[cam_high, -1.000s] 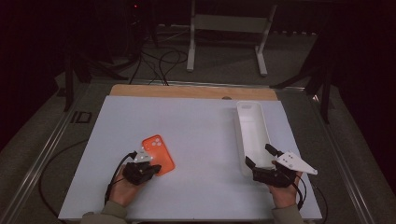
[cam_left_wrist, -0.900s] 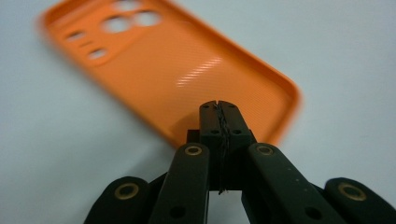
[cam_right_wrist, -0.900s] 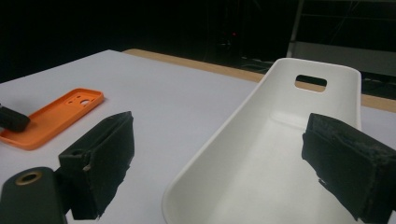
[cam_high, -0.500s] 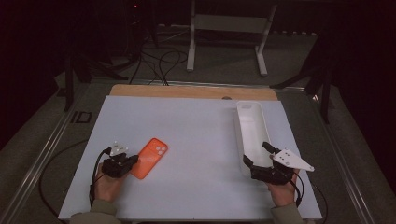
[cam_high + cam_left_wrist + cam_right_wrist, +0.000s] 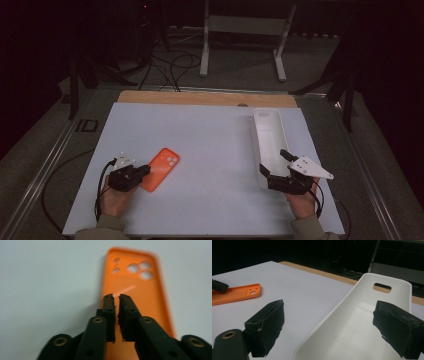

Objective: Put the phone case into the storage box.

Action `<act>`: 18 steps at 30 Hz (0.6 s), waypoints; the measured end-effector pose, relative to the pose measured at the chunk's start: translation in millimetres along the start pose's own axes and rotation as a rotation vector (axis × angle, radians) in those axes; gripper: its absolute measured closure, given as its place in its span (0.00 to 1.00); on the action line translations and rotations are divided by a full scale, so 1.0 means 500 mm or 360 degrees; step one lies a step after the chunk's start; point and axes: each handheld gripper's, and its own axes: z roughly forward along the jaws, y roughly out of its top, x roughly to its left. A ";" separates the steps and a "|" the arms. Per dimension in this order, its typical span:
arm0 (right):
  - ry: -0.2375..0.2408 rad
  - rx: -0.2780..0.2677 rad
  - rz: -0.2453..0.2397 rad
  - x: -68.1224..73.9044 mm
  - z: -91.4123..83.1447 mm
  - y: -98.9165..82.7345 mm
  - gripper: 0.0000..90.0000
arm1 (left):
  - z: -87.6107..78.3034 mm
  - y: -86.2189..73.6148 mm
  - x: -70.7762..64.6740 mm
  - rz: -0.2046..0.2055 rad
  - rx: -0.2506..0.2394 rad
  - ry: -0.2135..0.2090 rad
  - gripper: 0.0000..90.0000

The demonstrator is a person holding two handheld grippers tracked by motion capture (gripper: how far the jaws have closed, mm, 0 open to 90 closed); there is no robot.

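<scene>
- High view: the left gripper (image 5: 142, 171) is now at the near left of the white table (image 5: 210, 150), at the near end of the orange phone case (image 5: 159, 169). One second ago it lay across the near edge of the case; since then the hand went to the left, and the case turned and moved with it, so it now lies more to the left and pointing away from the gripper. I judge that the gripper pulled or pushed the case into a better position, perhaps for picking it from its short end.
- High view, right side: the right gripper (image 5: 274, 163) stands at the near end of the long white tray (image 5: 268, 135), almost where it was a second ago. The tray has nothing inside.
- Left gripper view: the jaws are almost closed, with only a thin gap between them, and they have just been opening a little. Nothing is between them; the tips rest over the flat back of the orange case (image 5: 136, 287), whose camera holes are at the far end.
- Right gripper view: the jaws stand wide open, one on each side of the near end of the tray (image 5: 364, 315), and the pads do not press on it. The tray is empty, with a slot in its far wall. The orange case (image 5: 235, 294) lies far at the left.
</scene>
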 end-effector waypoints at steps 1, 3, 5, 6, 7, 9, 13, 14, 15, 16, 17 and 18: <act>0.0000 0.0000 0.0000 0.000 0.000 0.000 0.11 | 0.000 0.000 0.000 0.0000 0.0000 0.0000 0.90; 0.0000 -0.0010 0.0008 0.000 -0.001 -0.002 0.11 | -0.013 0.003 -0.005 0.0034 -0.0105 -0.0019 0.83; -0.0001 -0.0011 0.0013 0.000 -0.002 -0.005 0.11 | -0.033 0.005 -0.009 0.0019 -0.0237 -0.0044 0.69; -0.0001 -0.0013 0.0015 0.000 -0.003 -0.006 0.11 | -0.047 0.006 -0.012 0.0015 -0.0322 -0.0042 0.62; -0.0004 -0.0019 0.0031 0.000 -0.006 -0.007 0.11 | -0.056 0.007 -0.014 0.0013 -0.0371 -0.0038 0.53; -0.0003 -0.0041 0.0060 0.002 -0.012 -0.011 0.10 | -0.089 0.007 -0.016 0.0011 -0.0534 -0.0057 0.50; 0.0010 -0.0057 0.0053 0.008 -0.018 -0.014 0.10 | -0.115 0.008 -0.023 0.0048 -0.0601 -0.0048 0.43; 0.0017 -0.0063 0.0049 0.012 -0.020 -0.016 0.10 | -0.120 0.007 -0.030 0.0066 -0.0618 0.0011 0.24; 0.0017 -0.0063 0.0049 0.012 -0.020 -0.016 0.10 | -0.124 0.007 -0.034 0.0087 -0.0623 0.0044 0.24; 0.0014 -0.0064 0.0040 0.014 -0.020 -0.017 0.10 | -0.129 0.007 -0.039 0.0104 -0.0616 0.0068 0.16; 0.0020 -0.0068 0.0040 0.015 -0.021 -0.017 0.10 | -0.129 0.007 -0.039 0.0104 -0.0616 0.0068 0.14; 0.0028 -0.0075 0.0040 0.016 -0.022 -0.017 0.10 | -0.137 0.006 -0.048 0.0149 -0.0602 0.0095 0.08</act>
